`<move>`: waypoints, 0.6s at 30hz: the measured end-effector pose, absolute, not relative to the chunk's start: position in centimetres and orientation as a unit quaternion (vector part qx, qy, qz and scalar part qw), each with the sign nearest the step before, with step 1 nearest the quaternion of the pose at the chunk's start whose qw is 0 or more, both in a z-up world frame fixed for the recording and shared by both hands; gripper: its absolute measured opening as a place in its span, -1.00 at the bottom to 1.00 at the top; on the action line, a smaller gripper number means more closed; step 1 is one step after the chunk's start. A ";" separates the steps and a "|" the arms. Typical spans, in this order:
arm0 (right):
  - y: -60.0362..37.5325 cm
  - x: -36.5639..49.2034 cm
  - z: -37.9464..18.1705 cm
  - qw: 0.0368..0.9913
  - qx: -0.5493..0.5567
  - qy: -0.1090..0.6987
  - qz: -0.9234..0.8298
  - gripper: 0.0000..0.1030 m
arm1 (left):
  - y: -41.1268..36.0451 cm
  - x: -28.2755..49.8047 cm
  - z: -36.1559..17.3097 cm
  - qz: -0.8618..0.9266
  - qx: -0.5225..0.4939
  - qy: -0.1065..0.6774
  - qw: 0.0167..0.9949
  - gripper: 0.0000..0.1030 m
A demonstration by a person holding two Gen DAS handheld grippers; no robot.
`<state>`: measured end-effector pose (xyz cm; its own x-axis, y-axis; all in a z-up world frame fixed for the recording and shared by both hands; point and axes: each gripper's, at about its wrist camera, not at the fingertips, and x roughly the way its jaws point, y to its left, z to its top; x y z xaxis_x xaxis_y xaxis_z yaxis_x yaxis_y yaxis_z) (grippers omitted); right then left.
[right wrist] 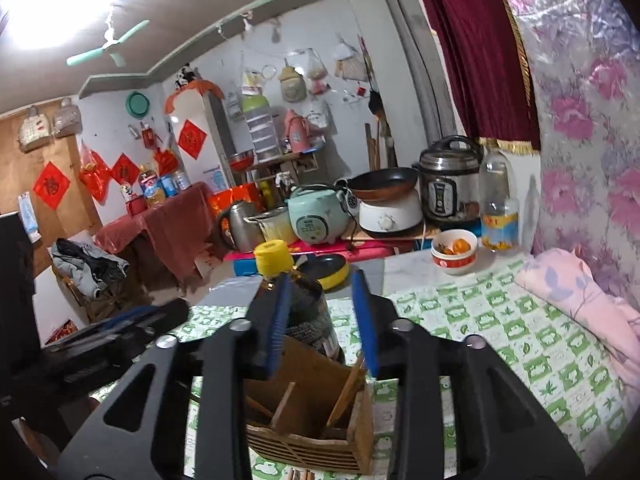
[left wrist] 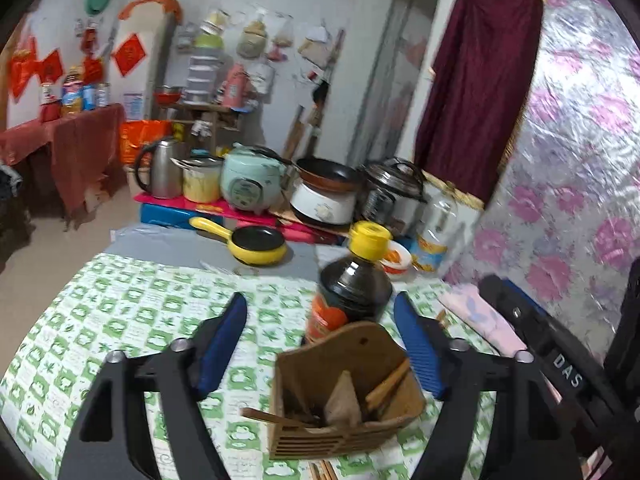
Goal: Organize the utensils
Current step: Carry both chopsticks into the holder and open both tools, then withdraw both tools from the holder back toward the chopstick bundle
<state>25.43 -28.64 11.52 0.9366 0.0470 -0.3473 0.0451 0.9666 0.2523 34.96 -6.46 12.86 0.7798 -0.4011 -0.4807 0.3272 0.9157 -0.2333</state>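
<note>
Left wrist view: the wooden holder point(left wrist: 344, 396), chopsticks point(left wrist: 386, 384) leaning inside, stands mid-table point(left wrist: 120, 320) before the sauce bottle point(left wrist: 348, 292). Left gripper point(left wrist: 320, 344) gapes wide, right gripper point(right wrist: 322, 320) narrower, both empty. Lower sticks vertically, clear of the bottle.

Indoor lighting, moderately bright. Ceiling light point(right wrist: 38, 4) at 10 o'clock is overexposed in the right wrist view. Both views show slight softness, strong fisheye curvature, black corner vignetting.
</note>
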 end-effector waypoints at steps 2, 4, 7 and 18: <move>-29.0 25.5 11.4 0.974 0.134 0.181 -0.007 -0.07 | -6.1 35.0 13.0 -0.201 -0.071 0.277 0.937 0.52; -29.5 25.6 11.2 0.973 0.140 0.185 -0.013 0.01 | -5.6 35.1 13.0 -0.203 -0.082 0.280 0.935 0.61; -30.2 25.8 10.9 0.969 0.148 0.195 -0.020 0.06 | -5.0 35.5 12.8 -0.192 -0.092 0.286 0.934 0.70; -29.6 25.9 10.8 0.968 0.139 0.205 -0.027 0.33 | -4.4 36.5 11.8 -0.160 -0.090 0.314 0.931 0.71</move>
<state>25.86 -29.57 10.82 0.9144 0.0055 -0.4048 0.1083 0.9602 0.2576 36.48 -4.41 11.79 0.7510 -0.3549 -0.5569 0.2413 0.9325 -0.2689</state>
